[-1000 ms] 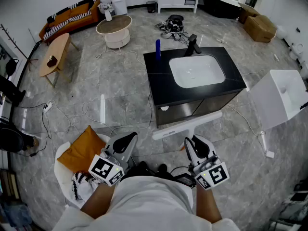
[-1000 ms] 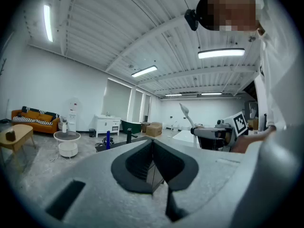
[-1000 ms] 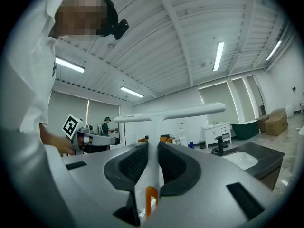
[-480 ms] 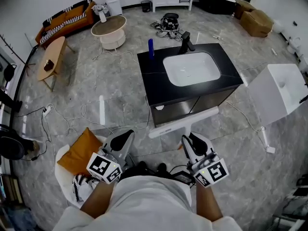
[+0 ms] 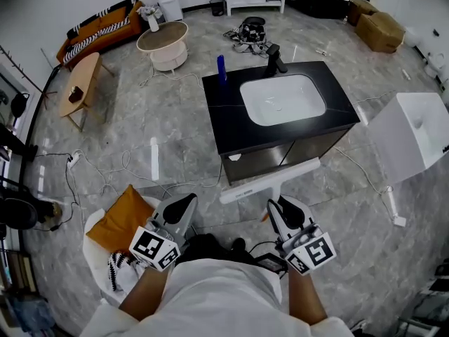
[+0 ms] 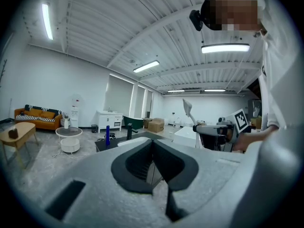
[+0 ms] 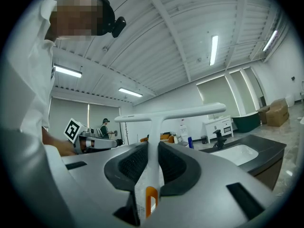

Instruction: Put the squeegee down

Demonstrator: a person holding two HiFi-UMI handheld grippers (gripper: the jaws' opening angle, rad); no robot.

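A white squeegee (image 5: pixel 270 180) with a long T-shaped blade juts forward from my right gripper (image 5: pixel 286 213), which is shut on its handle. In the right gripper view the squeegee (image 7: pixel 168 114) stands upright between the jaws, with an orange mark low on the handle. My left gripper (image 5: pixel 179 210) is held beside it, shut and empty; in its own view the left gripper (image 6: pixel 153 148) has its jaws closed together. Both are held in front of a black vanity (image 5: pixel 231 128) with a white basin (image 5: pixel 282 100).
A blue bottle (image 5: pixel 221 67) and a black faucet (image 5: pixel 274 58) stand on the vanity top. A white square basin (image 5: pixel 410 142) sits to the right, an orange cushion (image 5: pixel 121 217) on a white chair to the left. Cables trail over the grey floor (image 5: pixel 140 139).
The view shifted a little; both grippers and the squeegee stay in the same pose.
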